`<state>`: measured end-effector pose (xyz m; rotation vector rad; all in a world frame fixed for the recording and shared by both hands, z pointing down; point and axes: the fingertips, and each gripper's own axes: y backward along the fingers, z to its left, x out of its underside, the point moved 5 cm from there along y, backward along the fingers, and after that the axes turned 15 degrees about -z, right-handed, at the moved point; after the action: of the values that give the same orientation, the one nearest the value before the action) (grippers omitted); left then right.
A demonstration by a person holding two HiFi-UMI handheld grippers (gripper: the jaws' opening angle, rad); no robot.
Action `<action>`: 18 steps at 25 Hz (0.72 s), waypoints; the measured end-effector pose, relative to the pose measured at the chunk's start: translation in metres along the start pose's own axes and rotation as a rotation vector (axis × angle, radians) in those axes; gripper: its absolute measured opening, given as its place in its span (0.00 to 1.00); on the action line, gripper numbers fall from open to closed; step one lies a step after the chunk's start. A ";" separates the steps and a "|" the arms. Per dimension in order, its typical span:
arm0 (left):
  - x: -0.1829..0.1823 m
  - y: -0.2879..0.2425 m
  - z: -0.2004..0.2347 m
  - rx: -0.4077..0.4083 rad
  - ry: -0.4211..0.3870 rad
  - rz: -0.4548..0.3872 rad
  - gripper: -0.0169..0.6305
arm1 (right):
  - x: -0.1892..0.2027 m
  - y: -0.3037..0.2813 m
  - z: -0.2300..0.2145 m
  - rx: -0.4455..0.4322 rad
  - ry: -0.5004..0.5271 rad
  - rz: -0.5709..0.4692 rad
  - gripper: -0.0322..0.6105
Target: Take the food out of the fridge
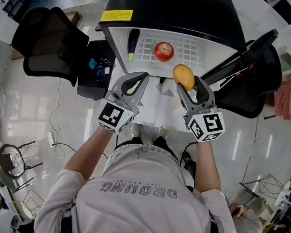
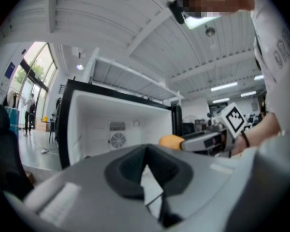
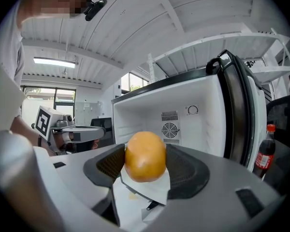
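Note:
The small black fridge stands open in front of me, its interior white. On its wire shelf lie a red apple and a dark eggplant. Just outside the fridge opening, my right gripper is shut on a yellow-orange fruit. That fruit also shows in the left gripper view. My left gripper hangs beside it to the left, shut with nothing between its pads.
The fridge door swings open to the right, with a cola bottle in it. Black office chairs stand at the left and right. A dark bin sits beside the fridge. A cable lies on the floor.

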<state>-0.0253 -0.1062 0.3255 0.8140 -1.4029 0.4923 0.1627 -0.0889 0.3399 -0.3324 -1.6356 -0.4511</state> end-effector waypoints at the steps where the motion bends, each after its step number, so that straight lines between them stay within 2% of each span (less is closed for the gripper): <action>1: -0.001 -0.001 0.000 0.002 -0.002 -0.001 0.04 | -0.003 0.002 0.000 0.001 0.001 -0.005 0.46; 18: -0.011 -0.009 -0.002 0.010 -0.012 -0.022 0.04 | -0.026 0.016 -0.009 0.029 0.021 -0.042 0.46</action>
<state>-0.0186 -0.1084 0.3128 0.8410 -1.4021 0.4779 0.1814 -0.0776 0.3160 -0.2713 -1.6295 -0.4613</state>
